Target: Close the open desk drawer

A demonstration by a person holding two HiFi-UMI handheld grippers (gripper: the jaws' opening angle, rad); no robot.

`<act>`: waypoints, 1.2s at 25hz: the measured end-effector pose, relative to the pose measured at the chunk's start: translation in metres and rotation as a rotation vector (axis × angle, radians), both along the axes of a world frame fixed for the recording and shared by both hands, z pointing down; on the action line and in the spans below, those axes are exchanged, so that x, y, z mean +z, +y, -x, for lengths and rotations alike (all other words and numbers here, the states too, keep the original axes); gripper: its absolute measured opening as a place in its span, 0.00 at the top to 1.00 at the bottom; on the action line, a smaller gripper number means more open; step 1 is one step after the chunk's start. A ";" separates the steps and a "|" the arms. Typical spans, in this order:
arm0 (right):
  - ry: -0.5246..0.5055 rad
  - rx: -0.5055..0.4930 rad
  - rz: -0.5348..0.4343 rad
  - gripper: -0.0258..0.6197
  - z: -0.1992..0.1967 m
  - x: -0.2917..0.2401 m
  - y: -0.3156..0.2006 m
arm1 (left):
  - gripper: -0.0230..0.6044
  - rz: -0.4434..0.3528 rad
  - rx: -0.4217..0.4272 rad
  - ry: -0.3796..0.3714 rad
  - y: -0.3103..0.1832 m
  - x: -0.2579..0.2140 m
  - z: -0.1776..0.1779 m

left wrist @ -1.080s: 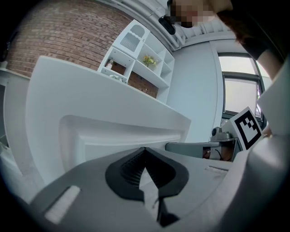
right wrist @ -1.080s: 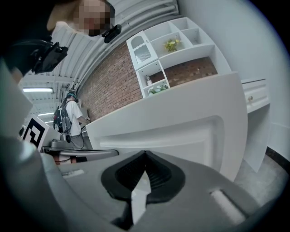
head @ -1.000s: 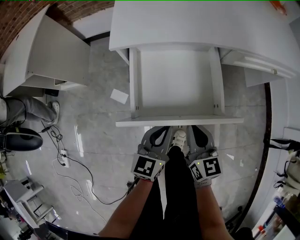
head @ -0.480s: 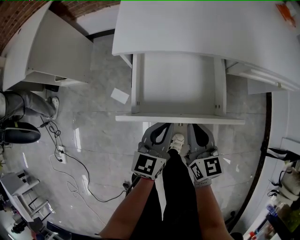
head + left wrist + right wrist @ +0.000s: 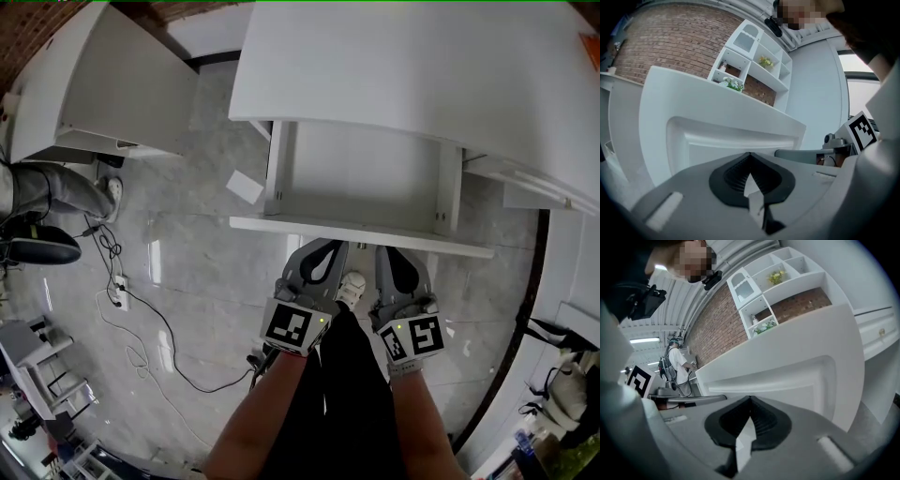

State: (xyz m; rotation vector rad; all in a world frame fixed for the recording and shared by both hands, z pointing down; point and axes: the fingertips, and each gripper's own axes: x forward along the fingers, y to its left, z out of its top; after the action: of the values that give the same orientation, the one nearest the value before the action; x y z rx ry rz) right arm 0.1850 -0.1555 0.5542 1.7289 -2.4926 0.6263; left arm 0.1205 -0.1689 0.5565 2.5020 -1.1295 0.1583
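We see bright, even light in all three views. The white worktop (image 5: 422, 66) almost washes out, and the glossy floor (image 5: 197, 272) carries pale glare streaks. Fisheye bending curves every straight edge, with black vignetted corners in both gripper views. There the left claw (image 5: 751, 187) and right claw (image 5: 749, 427) blur softly up close, and a window (image 5: 860, 89) glows overexposed.

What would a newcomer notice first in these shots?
The white drawer, pulled open and empty, juts from under the desk top at the head view's centre. Just below it, the left tongs and right tongs, both shut, point at its front.
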 end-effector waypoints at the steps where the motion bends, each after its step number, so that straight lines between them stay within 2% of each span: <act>1: 0.001 -0.010 0.000 0.96 0.000 0.001 -0.003 | 0.96 0.003 -0.011 0.009 -0.003 -0.001 -0.001; 5: 0.009 -0.047 0.006 0.96 0.003 0.005 -0.010 | 0.96 0.000 -0.058 0.046 -0.010 0.000 -0.001; 14: 0.000 -0.064 0.000 0.96 0.005 0.006 -0.026 | 0.96 -0.010 -0.088 0.050 -0.027 -0.005 -0.002; 18: -0.008 -0.046 -0.003 0.96 0.003 0.005 -0.031 | 0.96 -0.010 -0.085 0.048 -0.033 -0.005 -0.004; 24: -0.022 -0.026 0.002 0.96 0.003 0.006 -0.044 | 0.96 0.000 -0.093 0.086 -0.045 -0.005 -0.003; 30: -0.013 -0.001 0.010 0.96 -0.003 0.005 -0.056 | 0.96 0.000 -0.076 0.073 -0.057 -0.004 -0.009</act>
State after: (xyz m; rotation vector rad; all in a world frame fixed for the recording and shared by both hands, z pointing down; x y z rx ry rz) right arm 0.1880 -0.2111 0.5595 1.7262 -2.4948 0.6508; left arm 0.1294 -0.2261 0.5521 2.4401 -1.1921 0.0455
